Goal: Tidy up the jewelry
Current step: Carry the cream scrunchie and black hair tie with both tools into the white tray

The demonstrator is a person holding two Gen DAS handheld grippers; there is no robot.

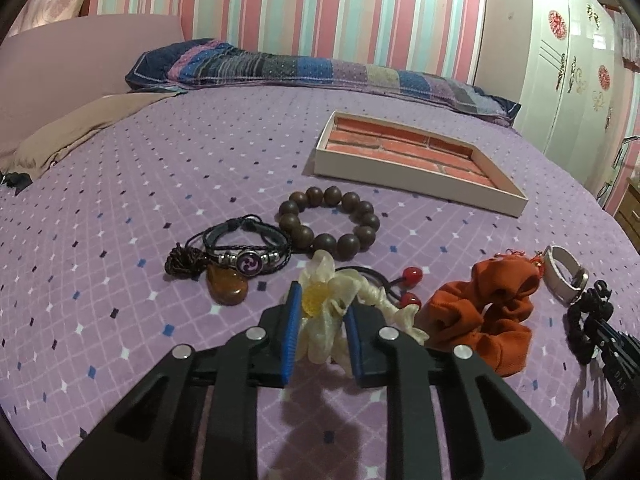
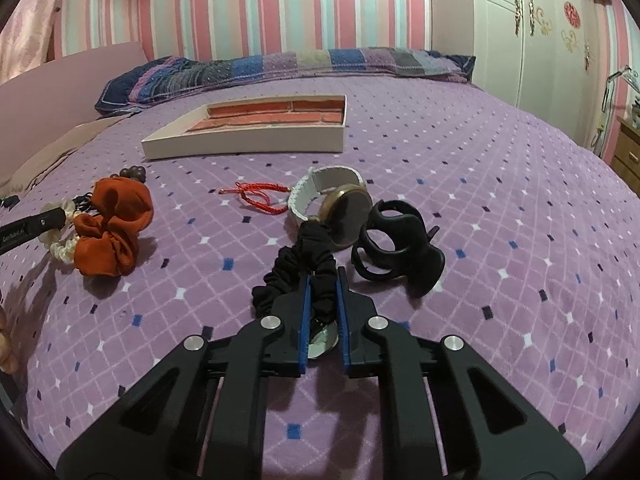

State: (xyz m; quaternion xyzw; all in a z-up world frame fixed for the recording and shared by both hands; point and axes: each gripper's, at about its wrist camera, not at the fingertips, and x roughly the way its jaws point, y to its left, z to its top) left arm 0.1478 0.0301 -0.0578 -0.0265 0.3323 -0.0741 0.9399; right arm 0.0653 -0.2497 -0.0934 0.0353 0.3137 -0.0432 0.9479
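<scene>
Purple quilted bedspread (image 1: 120,200) fills both views, jewelry scattered across near half. Cardboard tray (image 1: 420,184) with brick-red lining sits farther back, empty. Step in hand, judged: double pickup. Left gripper (image 1: 322,312) clamped on cream ribbon flower hair tie (image 1: 328,300), yellow bead at centre. Right gripper (image 2: 322,284) clamped on black scrunchie (image 2: 296,268); small shiny piece behind pads, possibly attached charm. Next move likely calls for lifting both clear of orange scrunchie (image 1: 480,312), watch (image 2: 344,204) and black claw clip (image 2: 396,248), then carrying to tray.
</scene>
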